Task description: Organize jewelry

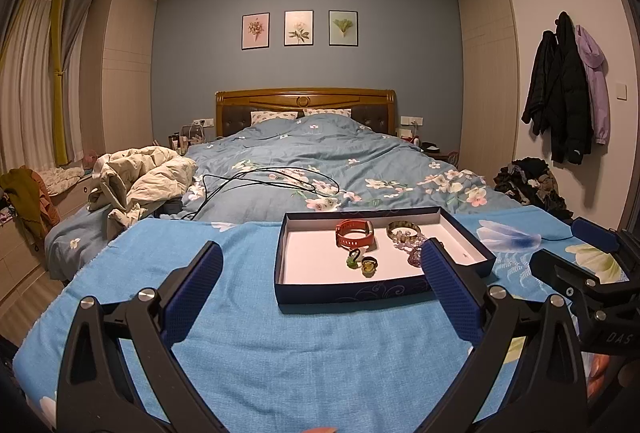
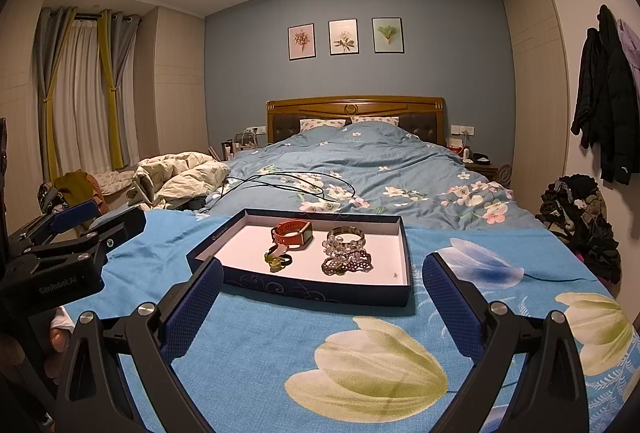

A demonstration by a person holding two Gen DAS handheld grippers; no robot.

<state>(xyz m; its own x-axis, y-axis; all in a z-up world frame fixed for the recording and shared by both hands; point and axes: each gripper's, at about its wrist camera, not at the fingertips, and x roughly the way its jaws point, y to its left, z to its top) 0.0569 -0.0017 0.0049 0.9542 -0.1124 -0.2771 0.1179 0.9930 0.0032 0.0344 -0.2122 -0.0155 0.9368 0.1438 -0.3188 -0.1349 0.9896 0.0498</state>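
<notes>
Currently, the left gripper (image 1: 320, 285) and right gripper (image 2: 322, 293) hover above the blue cloth (image 2: 280, 333), jaws spread wide, holding nothing. Ahead, the dark-blue tray (image 2: 320, 291) holds a red watch (image 2: 294, 233), 2 bracelets and small rings (image 2: 278, 259).

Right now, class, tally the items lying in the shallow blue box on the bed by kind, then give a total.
Watches: 1, the orange-strapped watch
Bangles: 1, the metal bangle
Beaded bracelets: 2, the clear bead bracelet and the dark purple bead bracelet
Small ornaments or rings: 2, the green swan-shaped piece and the dark ring with a yellow-green stone
Total: 6
</notes>
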